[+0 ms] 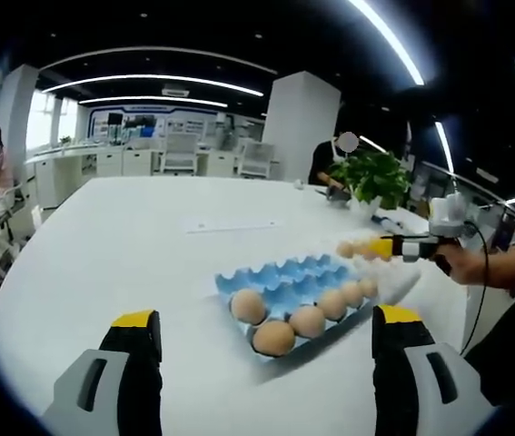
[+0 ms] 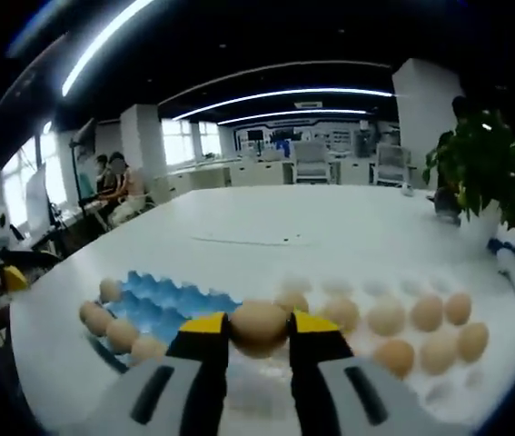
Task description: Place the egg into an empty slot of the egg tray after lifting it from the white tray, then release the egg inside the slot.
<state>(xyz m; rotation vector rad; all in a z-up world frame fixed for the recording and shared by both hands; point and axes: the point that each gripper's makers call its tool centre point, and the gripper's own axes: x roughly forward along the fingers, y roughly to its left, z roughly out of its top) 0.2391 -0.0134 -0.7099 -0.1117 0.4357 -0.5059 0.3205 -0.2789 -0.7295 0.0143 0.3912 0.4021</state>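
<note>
My right gripper is shut on a tan egg, which sits between its yellow-tipped fingers. It hangs just over the left part of the white tray, where several more eggs lie. To the left lies the blue egg tray, with eggs along its near-left edge and open slots behind them. In the left gripper view the blue egg tray shows a row of eggs along its near side. My left gripper stands open, low in front of it. The right gripper comes in from the right.
A potted plant stands at the back right of the white table, with a pen-like object near it. People sit at the far left. A person's hand holds the right gripper. Chairs and desks stand beyond the table.
</note>
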